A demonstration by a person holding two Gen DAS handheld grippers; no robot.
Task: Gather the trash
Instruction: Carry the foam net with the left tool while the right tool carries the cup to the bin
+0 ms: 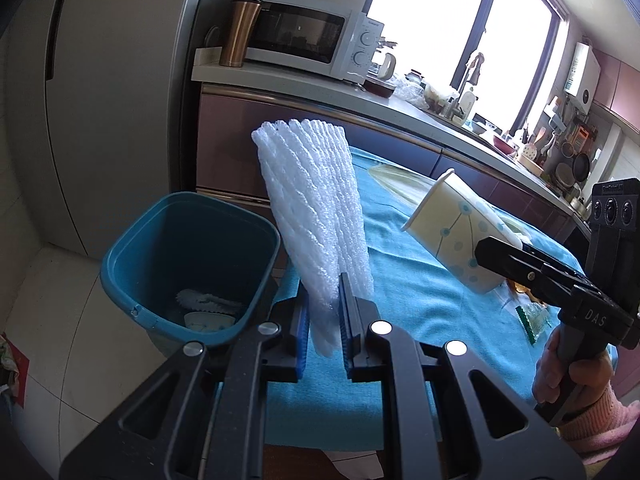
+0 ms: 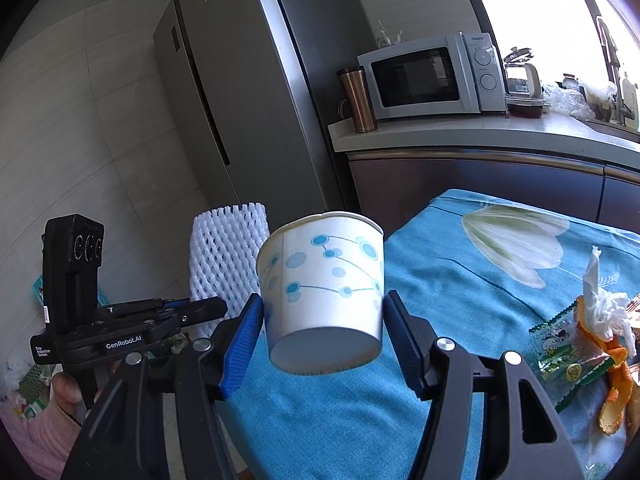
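Standing tall at the left, a grey refrigerator (image 2: 224, 92) fills the corner beside a counter (image 2: 480, 132) that carries one white microwave (image 2: 432, 76) and one copper tumbler (image 2: 358, 100). Below the counter's front edge sits a table under a blue cloth (image 1: 420, 292) printed with a pale flower. One teal trash bin (image 1: 188, 264) stands on the floor just off the cloth's left edge; a foam net and a dotted cup already lie in its bottom.

Both tools hang above the cloth's left end, side by side, each tipped somewhat downward. A hand (image 1: 568, 376) in a pink sleeve grips the right tool's handle. The left gripper (image 1: 324, 312) is nearly closed, its blue pads pinching the lower end of one white foam net (image 1: 316, 208), which stands upright and leans toward the bin's near rim. The right gripper (image 2: 324, 336) sits about half open, its fingers pressed against either side of one paper cup (image 2: 324, 288) with blue dots, held clear of the cloth near its base and tilted, mouth away from the tool.

Near the cloth's right edge lies a small heap: one green snack wrapper (image 2: 568, 356), one crumpled white tissue (image 2: 604, 304) and some orange peel (image 2: 620, 384), touching one another and well apart from the bin.
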